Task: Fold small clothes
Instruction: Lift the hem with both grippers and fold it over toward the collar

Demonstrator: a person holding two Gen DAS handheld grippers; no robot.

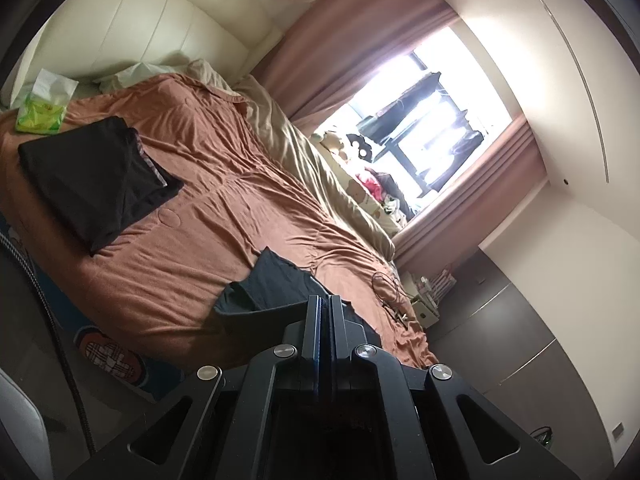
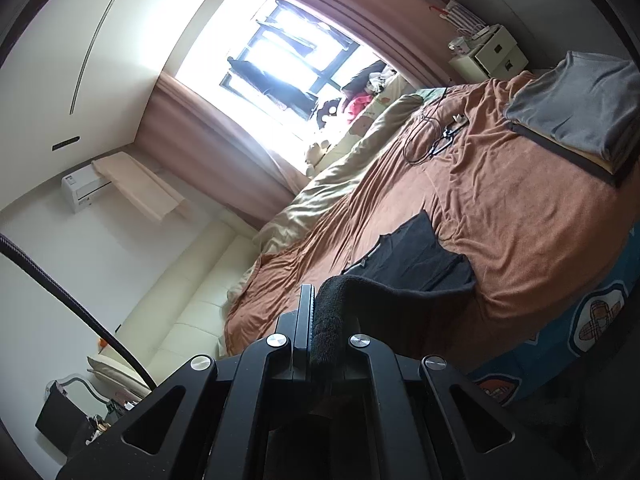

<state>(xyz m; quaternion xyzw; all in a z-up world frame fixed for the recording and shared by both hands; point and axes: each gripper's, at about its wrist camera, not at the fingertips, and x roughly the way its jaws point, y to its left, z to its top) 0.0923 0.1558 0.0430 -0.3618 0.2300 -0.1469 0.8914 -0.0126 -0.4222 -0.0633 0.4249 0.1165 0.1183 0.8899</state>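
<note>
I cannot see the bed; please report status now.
Both grippers, left gripper and right gripper, shut on black garment. Garment partly on brown bedspread. Nothing blocking.

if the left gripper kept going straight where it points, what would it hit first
Probably the black garment it is already shut on, then the brown bedspread beyond; depth is hard to judge.

A rust-brown blanket point(image 1: 208, 216) is spread over the bed, with a beige duvet point(image 1: 304, 152) bunched along its window side. A green tissue pack point(image 1: 40, 110) is lying near the headboard point(image 1: 132, 28). Daylight is being let through the pink curtains point(image 1: 344, 52).
</note>
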